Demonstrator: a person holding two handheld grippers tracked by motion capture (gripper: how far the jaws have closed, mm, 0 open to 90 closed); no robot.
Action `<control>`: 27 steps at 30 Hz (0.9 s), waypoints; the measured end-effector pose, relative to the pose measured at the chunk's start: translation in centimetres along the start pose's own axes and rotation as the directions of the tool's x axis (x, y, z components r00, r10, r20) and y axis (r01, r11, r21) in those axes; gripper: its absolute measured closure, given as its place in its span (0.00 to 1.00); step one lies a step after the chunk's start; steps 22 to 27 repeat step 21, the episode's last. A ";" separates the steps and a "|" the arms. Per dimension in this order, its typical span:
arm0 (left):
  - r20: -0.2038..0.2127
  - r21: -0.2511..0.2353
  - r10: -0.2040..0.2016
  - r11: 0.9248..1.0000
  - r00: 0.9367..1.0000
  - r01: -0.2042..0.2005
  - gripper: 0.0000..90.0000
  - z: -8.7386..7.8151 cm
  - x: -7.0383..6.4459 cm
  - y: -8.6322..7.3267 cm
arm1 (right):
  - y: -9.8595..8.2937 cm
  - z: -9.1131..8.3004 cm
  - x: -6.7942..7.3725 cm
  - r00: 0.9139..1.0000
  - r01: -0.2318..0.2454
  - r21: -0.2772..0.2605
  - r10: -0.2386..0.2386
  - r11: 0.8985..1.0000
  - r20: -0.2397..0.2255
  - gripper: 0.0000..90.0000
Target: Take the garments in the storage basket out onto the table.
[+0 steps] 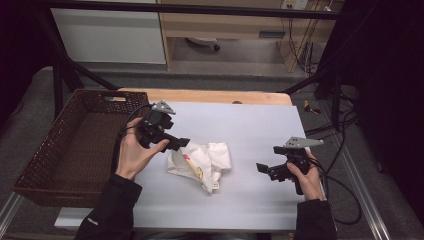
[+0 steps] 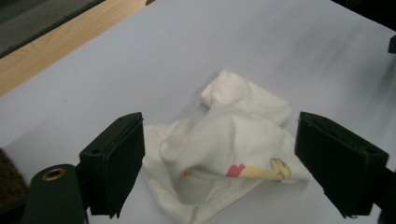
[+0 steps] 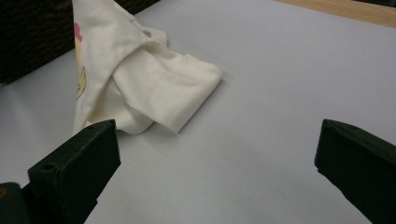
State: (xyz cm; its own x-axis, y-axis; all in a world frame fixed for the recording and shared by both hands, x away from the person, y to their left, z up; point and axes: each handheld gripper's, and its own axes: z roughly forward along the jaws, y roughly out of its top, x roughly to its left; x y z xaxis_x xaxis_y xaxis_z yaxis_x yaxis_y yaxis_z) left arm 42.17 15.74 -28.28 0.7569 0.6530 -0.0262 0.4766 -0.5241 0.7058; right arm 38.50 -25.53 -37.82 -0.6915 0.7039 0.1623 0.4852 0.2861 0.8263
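Cloth (image 1: 200, 160) is the workpiece: a crumpled white fabric item with a small printed motif in yellow and pink, lying near the middle of the pale grey mat (image 1: 260, 125) that covers the table. A brown wicker basket (image 1: 45, 155) stands at the left edge of the table, just beside the mat and apart from the fabric.

The left gripper (image 1: 176, 144) is positioned at the left edge of the fabric. In the left gripper view its jaws are spread wide, with the raised, bunched part of the cloth (image 2: 224, 140) lying between and beyond them; nothing is clamped. The right gripper (image 1: 263, 170) is held to the right of the fabric, well apart from it. In the right gripper view its jaws are likewise spread, with bare mat between them and the cloth (image 3: 140, 79) ahead and to the left.

The step in hand is judged to be the first pinch by the left gripper. The following points are recommended:

1. The left jaws are lowered so that a raised fold, not a flat layer, is enclosed between the pads.
2. The fold is seated deep between the pads before closing, so that thin fabric is not lost from the tips.
3. The lower pad is kept just off the mat to avoid dragging or wrinkling it.
4. The right gripper is kept open and clear until the left hold is confirmed.

A loose edge is likely to slip if only a single layer is taken.
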 end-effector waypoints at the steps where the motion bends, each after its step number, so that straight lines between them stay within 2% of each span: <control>1: -0.003 -0.007 -0.005 1.000 1.000 0.005 0.17 -0.3 0.1 -0.4 | 0.0 0.0 0.0 1.000 -0.003 0.001 0.003 1.000 0.000 0.01; 5: -0.020 -0.025 -0.038 0.999 0.999 0.037 0.16 -1.3 0.8 -1.9 | 0.0 0.0 0.0 1.000 -0.001 0.001 0.001 1.000 0.001 0.01; 17: -0.066 -0.053 -0.092 0.995 0.994 0.089 0.13 -3.2 2.3 -6.9 | 0.0 0.1 0.1 1.000 0.001 0.010 -0.001 1.000 0.004 0.01; 21: -0.072 -0.072 -0.105 0.992 0.992 0.100 0.12 -3.6 2.5 -7.9 | -0.1 0.2 0.2 1.000 0.000 0.013 0.000 1.000 0.004 0.01; 27: -0.072 -0.072 -0.105 0.992 0.992 0.100 0.12 -3.6 2.5 -7.9 | -0.1 0.2 0.2 1.000 0.000 0.013 0.000 1.000 0.004 0.01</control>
